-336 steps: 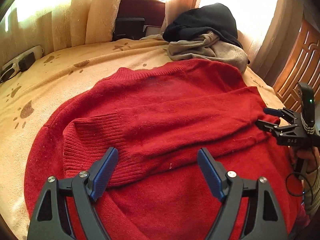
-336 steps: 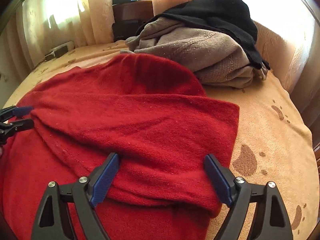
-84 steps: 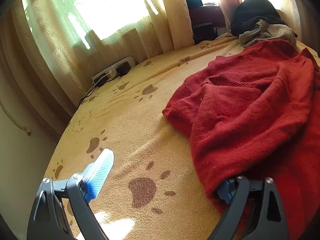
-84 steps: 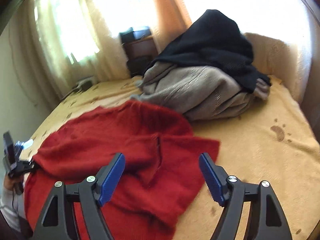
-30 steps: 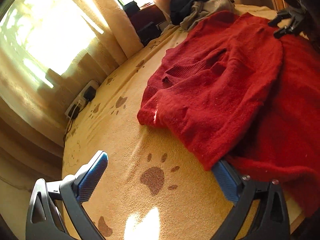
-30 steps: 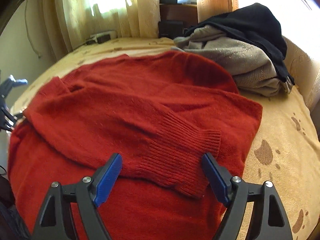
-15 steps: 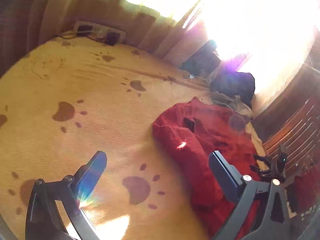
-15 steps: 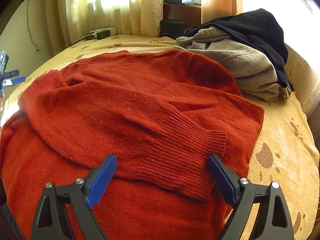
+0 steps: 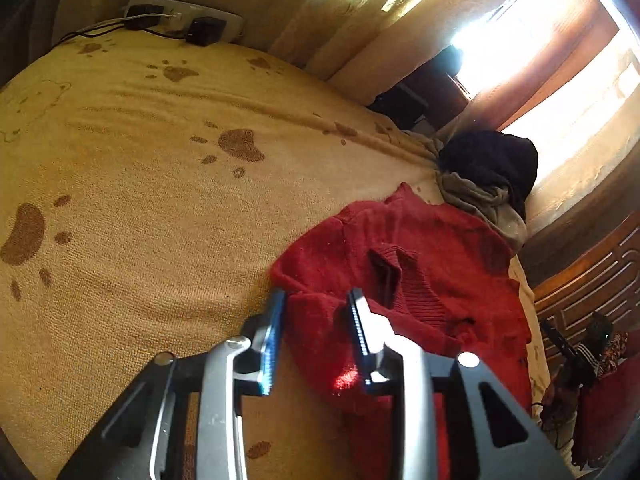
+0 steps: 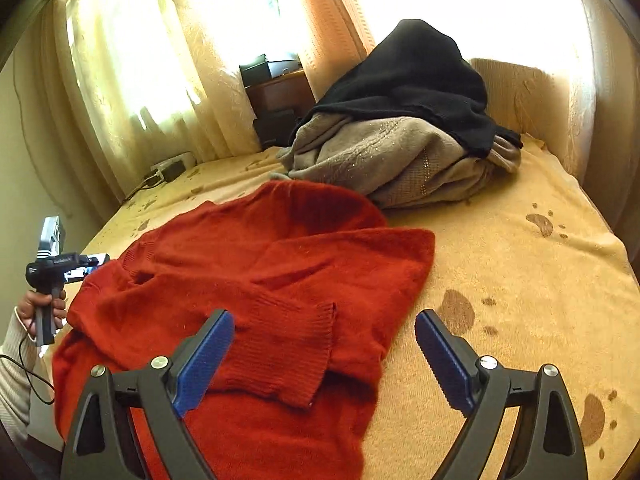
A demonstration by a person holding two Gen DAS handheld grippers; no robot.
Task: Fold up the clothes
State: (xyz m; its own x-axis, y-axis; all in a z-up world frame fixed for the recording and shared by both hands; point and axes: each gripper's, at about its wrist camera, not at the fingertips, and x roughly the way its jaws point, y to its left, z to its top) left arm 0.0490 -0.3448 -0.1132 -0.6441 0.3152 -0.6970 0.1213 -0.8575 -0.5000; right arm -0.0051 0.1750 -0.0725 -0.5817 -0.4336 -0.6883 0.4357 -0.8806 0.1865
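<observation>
text: none legible | left gripper (image 10: 86,266): pale marking on its black body, too small and blurred to read | blanket (image 10: 520,280): brown paw prints and a bear outline only, no words

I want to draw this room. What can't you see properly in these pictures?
- Left wrist view: glare whites out the window.
- Right wrist view: the gripper's frame hides the near hem of the red sweater.
- Right wrist view: the black garment covers the top of the grey garment.
- Left wrist view: plugs in the power strip are too small.
</observation>
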